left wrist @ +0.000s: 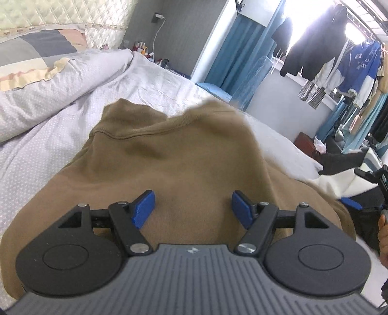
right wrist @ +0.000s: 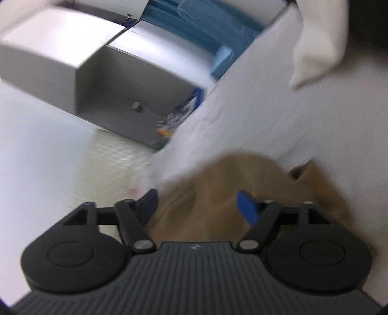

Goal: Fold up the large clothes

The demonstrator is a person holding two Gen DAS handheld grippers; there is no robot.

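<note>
Tan top [left wrist: 174,155] flat on bed [left wrist: 150,70] for folding | left gripper [left wrist: 192,209] wide, empty, hovering | right gripper [right wrist: 196,208] wide, empty, over cloth

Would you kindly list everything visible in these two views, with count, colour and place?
sweatshirt: one, tan, spread on the bed under both tools
bed sheet: one, white, beneath the sweatshirt
duvet: one, pale lilac, bunched at far left
pillow: one, grey, cream and peach patches, by the headboard
curtains: blue, by the window
hanging clothes: several, black, blue and white, at the window
charger: one, white, on the grey wall
left tool: one, black with blue pads, open above the sweatshirt
right tool: one, same colours, open, nothing gripped
</note>
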